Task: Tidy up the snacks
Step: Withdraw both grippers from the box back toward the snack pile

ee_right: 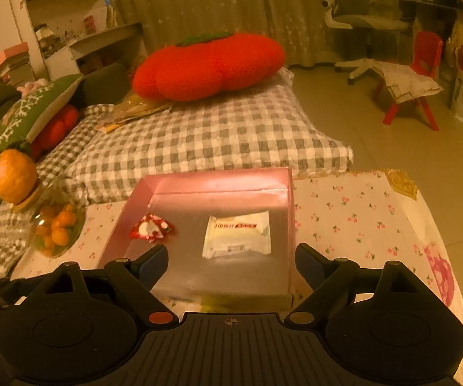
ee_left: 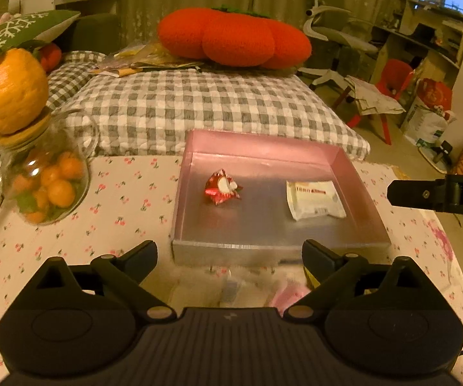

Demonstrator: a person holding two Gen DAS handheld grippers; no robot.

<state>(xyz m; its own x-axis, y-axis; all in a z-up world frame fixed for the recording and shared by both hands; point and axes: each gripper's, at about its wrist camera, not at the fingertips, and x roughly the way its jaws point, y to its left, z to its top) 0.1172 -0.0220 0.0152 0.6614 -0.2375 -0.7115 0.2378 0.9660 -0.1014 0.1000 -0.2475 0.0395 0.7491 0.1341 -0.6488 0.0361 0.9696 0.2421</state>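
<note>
One shallow pink tray (ee_left: 344, 160) sits on the table (ee_left: 128, 193), which wears a white cloth printed with small cherries. Two snacks lie on the tray floor, well apart: one red wrapped snack (ee_left: 222, 187) toward the left and one white snack packet (ee_left: 314, 199) toward the right, lying flat.

The left claw (ee_left: 230, 254) hangs just short of the tray's near wall, its two fingers spread wide with nothing between them. The right claw (ee_right: 231, 259) hangs over the near part of the tray, fingers likewise wide apart and holding nothing; the white packet lies just beyond them. In the left wrist view, part of the right claw juts in from the right edge beside the tray.

Near the table's left edge stands one glass jar (ee_left: 46, 186) of small orange fruits, with one large orange (ee_left: 12, 91) resting on its lid. Under the left claw some pale, blurred packets (ee_left: 231, 286) lie on the cloth; what they are I cannot tell.

Beyond the table lies a bed with a grey checked cover (ee_left: 199, 106), and on it one big red pumpkin-shaped cushion (ee_left: 234, 37). Far right stand one office chair (ee_left: 331, 29) and one red plastic chair (ee_left: 392, 80).
</note>
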